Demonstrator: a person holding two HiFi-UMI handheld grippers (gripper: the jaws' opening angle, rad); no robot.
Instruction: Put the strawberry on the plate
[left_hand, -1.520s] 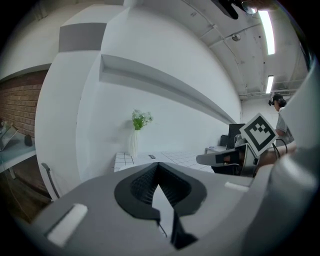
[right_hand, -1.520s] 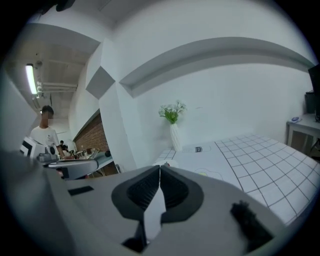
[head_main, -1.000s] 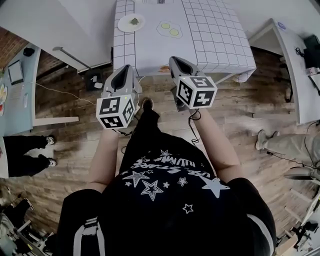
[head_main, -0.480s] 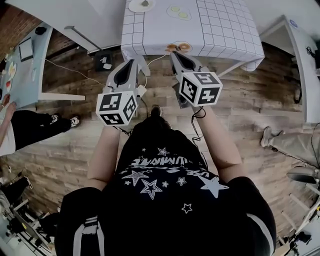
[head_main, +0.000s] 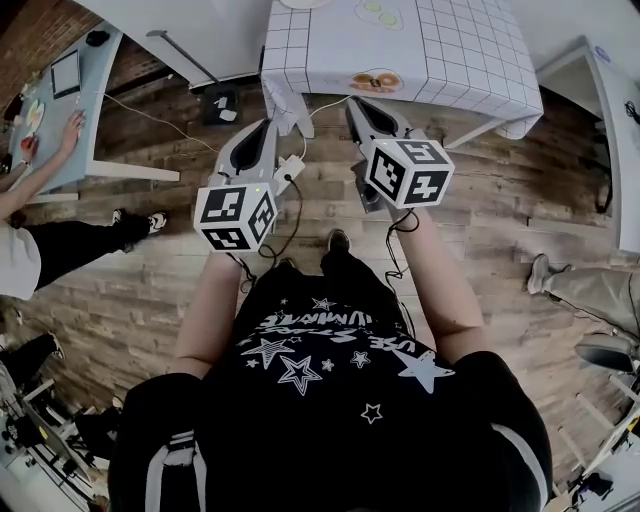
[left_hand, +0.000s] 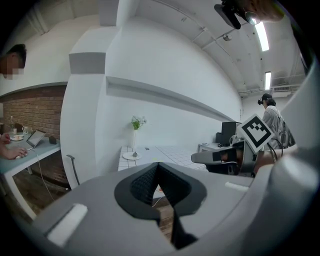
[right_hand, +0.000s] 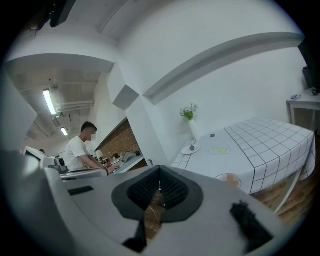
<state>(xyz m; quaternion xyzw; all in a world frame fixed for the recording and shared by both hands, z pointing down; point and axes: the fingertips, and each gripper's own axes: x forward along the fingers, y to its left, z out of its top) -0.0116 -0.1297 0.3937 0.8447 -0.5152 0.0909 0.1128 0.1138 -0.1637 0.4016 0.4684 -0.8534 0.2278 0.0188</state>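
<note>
**Not yet begun: both tongs empty, counter ahead**

Nothing of the task looks done. The left tongs (head_main: 266, 127) and the right tongs (head_main: 356, 104) are both closed tight with nothing between them. They hang over the wooden floor (head_main: 480, 200), short of the near edge of the counter (head_main: 460, 60). The whole job appears to remain: reaching the counter, picking up the strawberry and setting it down.

A small orange-red thing (head_main: 377, 80) lies just inside the counter's near edge. It may be the strawberry, but it is too small to tell.

The head view shows the person's stance and only the counter's near part. The gripper views take in the rest. A white plate (right_hand: 185, 151) with a small dark object on it sits at the far left corner, beside a vase (right_hand: 192, 129) of flowers, and two yellow-green pieces (right_hand: 218, 148) lie to its right. The right gripper view also shows a person in a white shirt (right_hand: 80, 150) at a side desk.
</note>
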